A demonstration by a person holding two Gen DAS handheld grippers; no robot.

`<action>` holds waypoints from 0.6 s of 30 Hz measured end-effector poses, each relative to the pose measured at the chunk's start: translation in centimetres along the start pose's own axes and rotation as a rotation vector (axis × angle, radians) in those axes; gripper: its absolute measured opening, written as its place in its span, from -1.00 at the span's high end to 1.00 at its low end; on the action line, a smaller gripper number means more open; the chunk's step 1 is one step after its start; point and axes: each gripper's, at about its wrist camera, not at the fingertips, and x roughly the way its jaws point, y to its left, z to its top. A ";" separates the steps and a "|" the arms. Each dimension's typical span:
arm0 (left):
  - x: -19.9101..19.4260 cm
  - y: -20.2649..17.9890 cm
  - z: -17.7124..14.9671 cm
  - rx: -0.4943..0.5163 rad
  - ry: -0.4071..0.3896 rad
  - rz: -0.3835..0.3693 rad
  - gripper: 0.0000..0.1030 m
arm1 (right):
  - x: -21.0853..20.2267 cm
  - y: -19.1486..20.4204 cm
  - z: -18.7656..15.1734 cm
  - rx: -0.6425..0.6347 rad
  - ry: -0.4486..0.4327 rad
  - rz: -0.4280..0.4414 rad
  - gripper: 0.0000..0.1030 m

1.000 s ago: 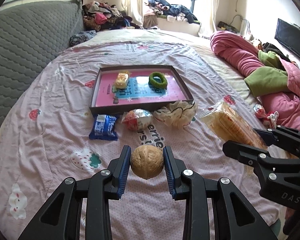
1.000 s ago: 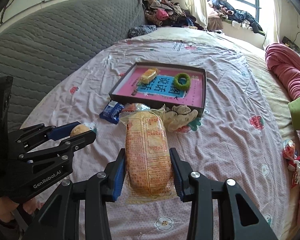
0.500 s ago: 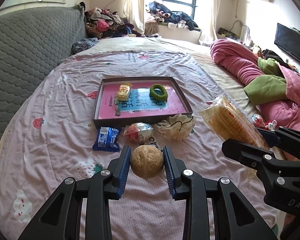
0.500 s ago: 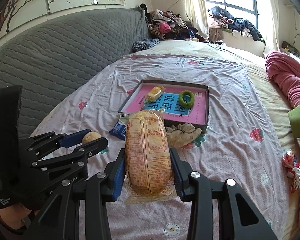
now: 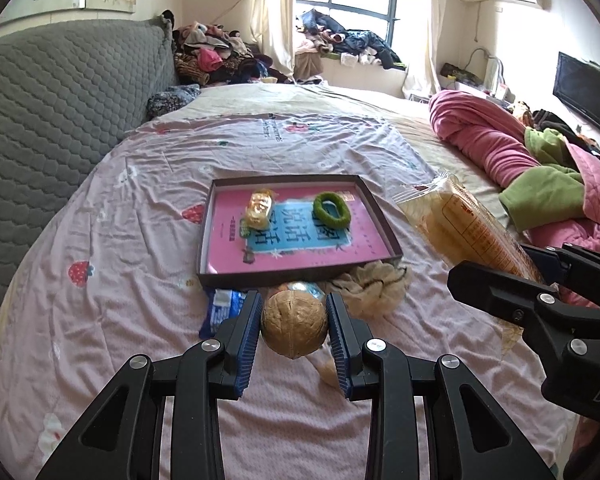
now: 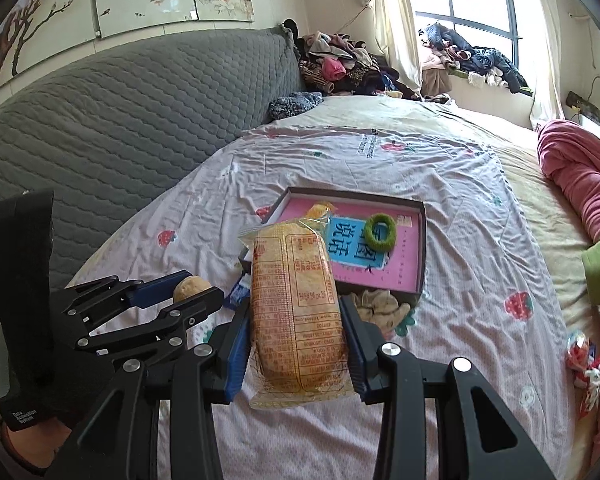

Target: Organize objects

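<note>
- Now, L gripper (image 5: pixel 293 330) clamps walnut (image 5: pixel 294 329) above bed's near edge – round shell could squirt out.
- Tray (image 5: pixel 300 274) mid-bed, near rim close – could get clipped.
- R gripper (image 6: pixel 296 344) squeezes bread pack (image 6: pixel 294 304) – slick wrap may slide.

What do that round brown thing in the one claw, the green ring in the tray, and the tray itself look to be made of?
Walnut: natural hard shell, matt tan, wrinkled with a seam, so probably real.
Green ring: fuzzy, soft-looking fabric, likely a plush hair tie.
Tray: thin, straight dark walls with a printed pink sheet on its floor; it looks like a cardboard box lid, though that is uncertain.
</note>
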 end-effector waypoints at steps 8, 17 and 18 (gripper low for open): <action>2.5 1.1 2.5 -0.005 -0.004 0.010 0.34 | 2.6 -0.9 2.4 0.012 -0.016 -0.014 0.19; 6.0 1.9 5.2 -0.011 -0.008 0.008 0.34 | 5.4 -2.2 4.3 0.028 -0.019 -0.009 0.19; 6.4 1.9 5.6 -0.010 -0.010 0.008 0.34 | 5.7 -2.4 4.6 0.029 -0.021 -0.010 0.19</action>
